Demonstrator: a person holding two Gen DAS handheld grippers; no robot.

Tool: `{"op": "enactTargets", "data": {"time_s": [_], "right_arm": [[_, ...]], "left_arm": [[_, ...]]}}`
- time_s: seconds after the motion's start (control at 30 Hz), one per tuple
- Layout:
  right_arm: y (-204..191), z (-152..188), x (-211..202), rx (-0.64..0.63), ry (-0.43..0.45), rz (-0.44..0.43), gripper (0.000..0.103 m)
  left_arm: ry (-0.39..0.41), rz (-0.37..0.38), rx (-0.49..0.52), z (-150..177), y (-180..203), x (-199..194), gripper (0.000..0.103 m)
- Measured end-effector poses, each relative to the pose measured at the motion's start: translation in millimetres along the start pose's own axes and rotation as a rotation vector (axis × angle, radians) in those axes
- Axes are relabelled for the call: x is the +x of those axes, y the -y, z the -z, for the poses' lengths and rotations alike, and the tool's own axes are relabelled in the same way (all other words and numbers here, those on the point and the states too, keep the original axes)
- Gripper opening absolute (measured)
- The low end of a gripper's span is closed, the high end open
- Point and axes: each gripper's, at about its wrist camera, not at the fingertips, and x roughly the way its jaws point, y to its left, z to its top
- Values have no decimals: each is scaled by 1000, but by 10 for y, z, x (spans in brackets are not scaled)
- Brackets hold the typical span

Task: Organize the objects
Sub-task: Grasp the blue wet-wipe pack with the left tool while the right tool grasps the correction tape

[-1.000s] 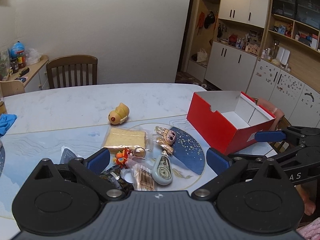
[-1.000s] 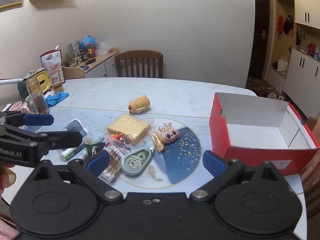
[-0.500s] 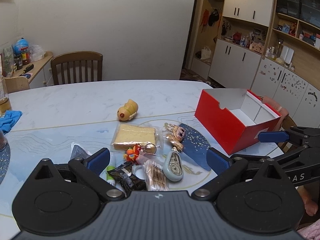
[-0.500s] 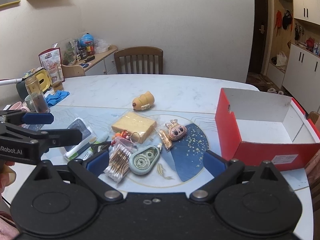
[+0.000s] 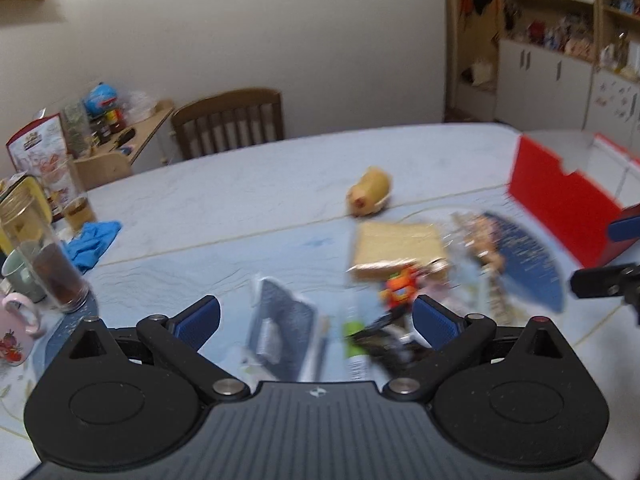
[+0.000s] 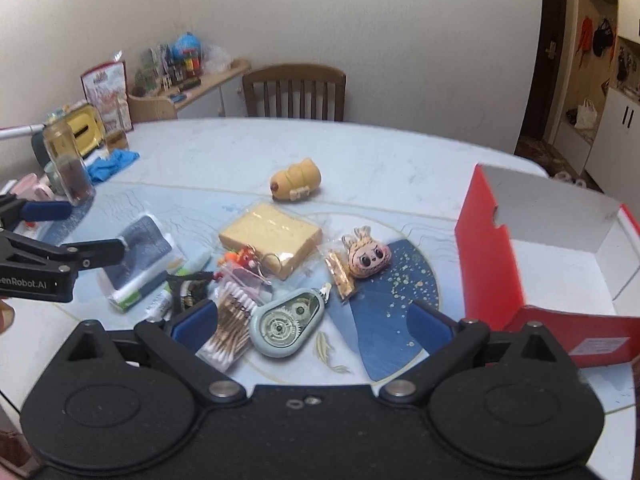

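beside red box [image 6: 496, 264], swabs [image 6: 230, 326] lengthwise

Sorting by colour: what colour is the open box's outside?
Red outside, white inside the box; clearest in the right wrist view.

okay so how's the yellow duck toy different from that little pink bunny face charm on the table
The yellow duck toy lies bare on the pale marble part of the table; the bunny face charm sits in a clear wrapper at the edge of the blue mat patch. The duck toy stands apart from the clutter; the charm lies among it, beside the sponge-like block. The duck toy looks bulkier, the charm flatter. Neither is in the red box.
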Motion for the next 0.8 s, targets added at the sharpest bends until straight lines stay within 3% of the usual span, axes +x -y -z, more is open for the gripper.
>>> {"op": "enactTargets", "data": {"time_s": [0.17,0.47,0.67,0.8], "right_arm": [[34,-33,388,37,-61,7,101],[40,-112,916,170,-131,19,98],[113,-68,1115,254,-191,45,91],[104,-45,1174,252,-217,38,88]], "left_arm": [[-89,-15,-59,64,-265,388,102],[-129,-37,-70,126,-338,692,102],[-175,-26,-85,157,-368,805,93],[-209,-2,-85,188,-365,865,81]]}}
